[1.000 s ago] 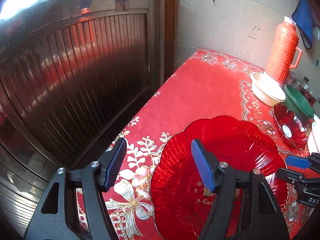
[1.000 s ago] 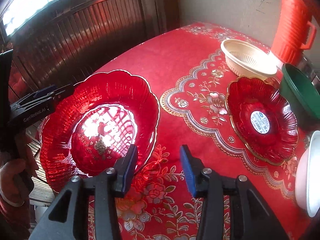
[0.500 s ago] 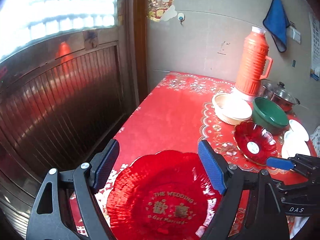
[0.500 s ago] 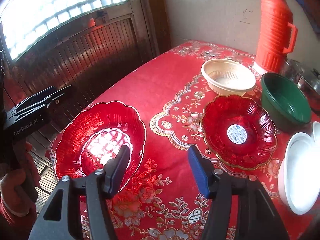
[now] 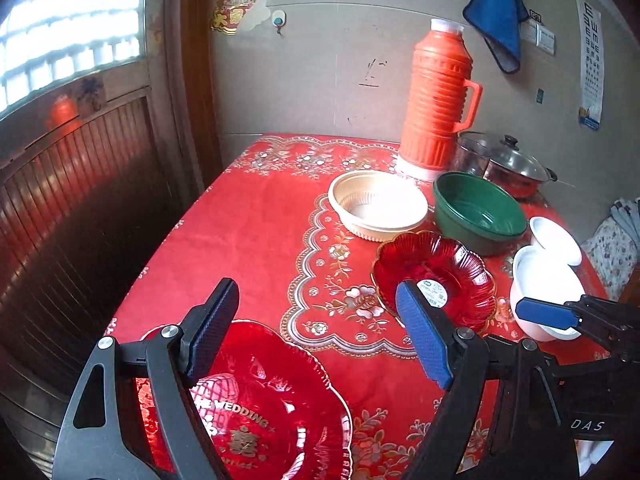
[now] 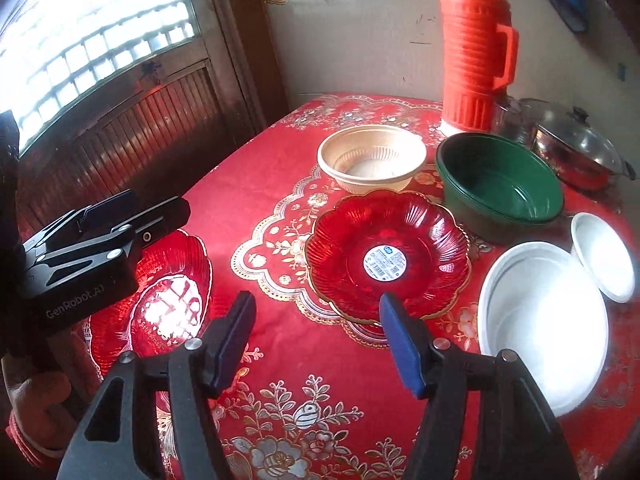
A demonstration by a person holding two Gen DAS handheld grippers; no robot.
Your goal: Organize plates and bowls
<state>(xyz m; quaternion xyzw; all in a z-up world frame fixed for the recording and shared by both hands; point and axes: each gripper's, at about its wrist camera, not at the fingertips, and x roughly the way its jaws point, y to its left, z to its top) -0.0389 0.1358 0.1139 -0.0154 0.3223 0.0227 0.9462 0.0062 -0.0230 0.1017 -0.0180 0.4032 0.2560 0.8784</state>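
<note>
Right wrist view: the right gripper (image 6: 318, 338) hangs part-open and empty, near the small red fluted glass plate (image 6: 387, 256) at mid-table (image 6: 248, 184). The left gripper (image 5: 316, 334), jaws wide and empty, hovers above the large red scalloped wedding plate (image 5: 276, 404) at the table's near left edge. Best to pinch the small plate's near rim squarely, I judge. Both plates' near rims are hidden behind fingers.
</note>
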